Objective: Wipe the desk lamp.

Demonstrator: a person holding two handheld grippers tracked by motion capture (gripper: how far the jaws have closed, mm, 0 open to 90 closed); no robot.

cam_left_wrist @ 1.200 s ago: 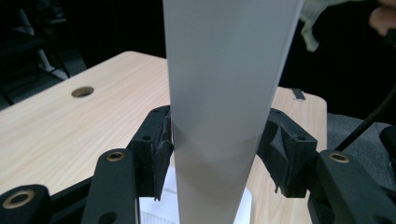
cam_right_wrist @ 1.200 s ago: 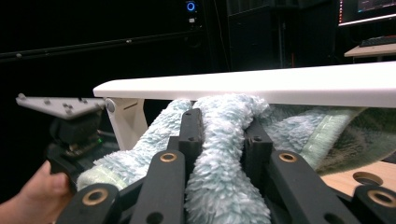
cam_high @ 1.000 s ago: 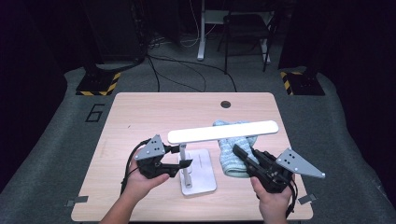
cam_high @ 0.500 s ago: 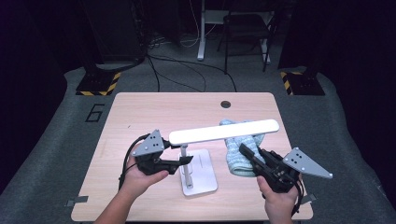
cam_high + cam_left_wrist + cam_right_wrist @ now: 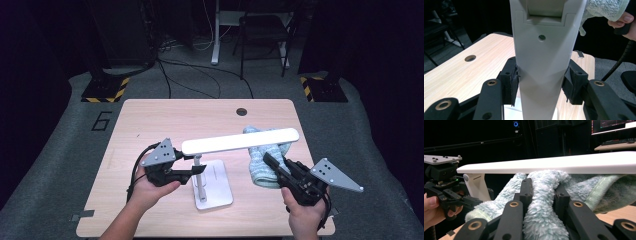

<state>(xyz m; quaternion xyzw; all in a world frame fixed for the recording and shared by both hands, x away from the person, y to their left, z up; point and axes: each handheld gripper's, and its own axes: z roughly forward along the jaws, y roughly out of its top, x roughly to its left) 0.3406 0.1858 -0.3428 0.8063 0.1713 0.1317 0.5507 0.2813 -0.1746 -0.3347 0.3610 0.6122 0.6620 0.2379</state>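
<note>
White desk lamp with flat rectangular base and long horizontal light bar [image 5: 240, 140] being stood on light wooden worktop [image 5: 165, 117], near front edge. Lamp's upright stem being clamped between jaws of left tongs [image 5: 540, 82], closed against both its sides. Fluffy pale blue-green cloth [image 5: 544, 195] being pinched in closed right tongs [image 5: 272, 162], bunched up against underside of light bar's right half.

A white lamp [image 5: 215, 170] is stood on the worktop [image 5: 165, 120]. Its post is clasped by the left claw [image 5: 199, 169]; a blue towel [image 5: 260, 160] is gripped by the right claw [image 5: 267, 160].
</note>
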